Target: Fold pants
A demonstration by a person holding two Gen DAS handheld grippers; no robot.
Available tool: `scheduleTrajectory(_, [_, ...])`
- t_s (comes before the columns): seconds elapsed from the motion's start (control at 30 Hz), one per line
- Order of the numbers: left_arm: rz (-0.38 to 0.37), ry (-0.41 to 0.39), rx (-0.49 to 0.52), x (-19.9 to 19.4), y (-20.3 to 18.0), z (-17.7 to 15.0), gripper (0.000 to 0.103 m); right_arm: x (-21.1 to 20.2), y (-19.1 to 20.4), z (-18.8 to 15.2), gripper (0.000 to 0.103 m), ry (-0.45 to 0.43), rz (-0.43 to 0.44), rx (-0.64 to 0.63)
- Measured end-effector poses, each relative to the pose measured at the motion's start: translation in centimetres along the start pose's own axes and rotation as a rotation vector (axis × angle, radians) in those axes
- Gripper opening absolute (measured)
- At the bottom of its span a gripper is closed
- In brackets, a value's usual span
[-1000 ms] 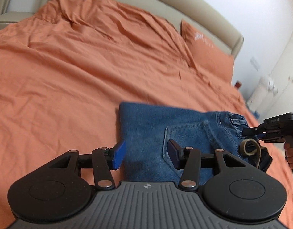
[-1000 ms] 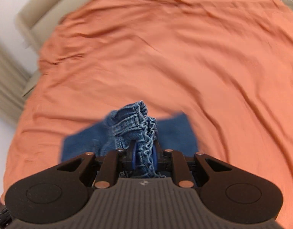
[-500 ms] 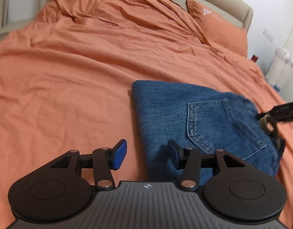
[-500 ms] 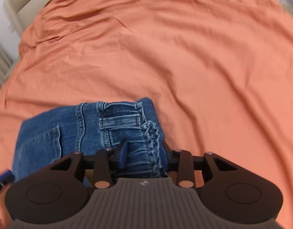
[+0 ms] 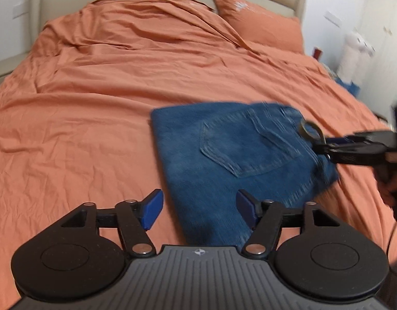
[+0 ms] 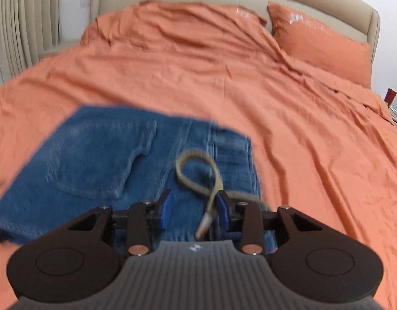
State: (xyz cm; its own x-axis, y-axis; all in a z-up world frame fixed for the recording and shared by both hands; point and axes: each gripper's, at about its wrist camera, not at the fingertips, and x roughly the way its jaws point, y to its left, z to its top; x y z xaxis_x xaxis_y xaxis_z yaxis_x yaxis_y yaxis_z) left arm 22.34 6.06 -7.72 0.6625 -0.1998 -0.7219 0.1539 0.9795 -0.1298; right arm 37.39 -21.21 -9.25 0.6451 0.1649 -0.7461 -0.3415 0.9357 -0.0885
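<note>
Only from the left wrist: right claw (image 5: 325,142) beside jeans (image 5: 232,160).

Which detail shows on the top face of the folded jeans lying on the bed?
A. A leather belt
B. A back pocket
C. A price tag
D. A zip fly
B: a stitched back pocket faces up on the folded jeans, which lie flat on the orange bedcover.

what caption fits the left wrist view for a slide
Folded jeans lie on the orange bed; the left tool opens empty above them, the right tool alongside.
</note>
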Motion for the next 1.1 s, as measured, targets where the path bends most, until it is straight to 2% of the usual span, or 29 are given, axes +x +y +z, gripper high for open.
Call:
scheduleTrajectory(0.13, [0.043, 0.077, 0.062, 0.9, -1.4, -1.3, 0.079, 1.9, -0.8, -1.2, 0.034, 0.081, 0.004, 0.054])
scheduleTrajectory(0.33, [0.098, 0.217, 0.15, 3.9, -2.7, -3.3, 0.081, 2.8, -1.3, -1.1, 0.033, 0.123, 0.018, 0.1])
scheduleTrajectory(0.43, [0.169, 0.232, 0.208, 5.0, -3.8, -4.2, 0.079, 2.9, -1.1, -0.9, 0.034, 0.133, 0.014, 0.098])
scheduleTrajectory(0.47, [0.191, 0.214, 0.217, 5.0, -4.0, -4.3, 0.073, 2.9, -1.0, -0.8, 0.034, 0.135, 0.013, 0.096])
scheduleTrajectory(0.5, [0.209, 0.197, 0.211, 4.9, -4.0, -4.2, 0.06, 3.0, -1.0, -0.8, 0.034, 0.137, 0.012, 0.095])
scheduleTrajectory(0.53, [0.207, 0.18, 0.197, 4.6, -3.9, -4.1, 0.052, 3.0, -0.9, -0.8, 0.034, 0.139, 0.011, 0.093])
scheduleTrajectory(0.57, [0.174, 0.157, 0.172, 4.1, -3.7, -3.8, 0.035, 3.1, -0.9, -0.8, 0.034, 0.141, 0.012, 0.092])
scheduleTrajectory(0.6, [0.142, 0.133, 0.137, 3.4, -3.3, -3.6, 0.028, 3.1, -0.9, -0.8, 0.034, 0.143, 0.012, 0.092])
scheduleTrajectory(0.7, [0.136, 0.073, 0.103, 2.2, -3.1, -3.0, 0.02, 3.5, -0.9, -0.6, 0.034, 0.149, 0.009, 0.09])
scheduleTrajectory(0.77, [0.141, 0.063, 0.09, 1.7, -3.1, -2.9, 0.018, 3.6, -0.9, -0.5, 0.034, 0.153, 0.009, 0.087])
scheduleTrajectory(0.9, [0.189, 0.161, 0.068, 3.0, -2.8, -2.8, 0.015, 3.7, -1.0, -0.6, 0.034, 0.157, 0.015, 0.08])
scheduleTrajectory(1.1, [0.185, 0.269, 0.002, 3.9, -1.8, -3.0, 0.015, 4.0, -0.9, -0.7, 0.034, 0.167, 0.018, 0.064])
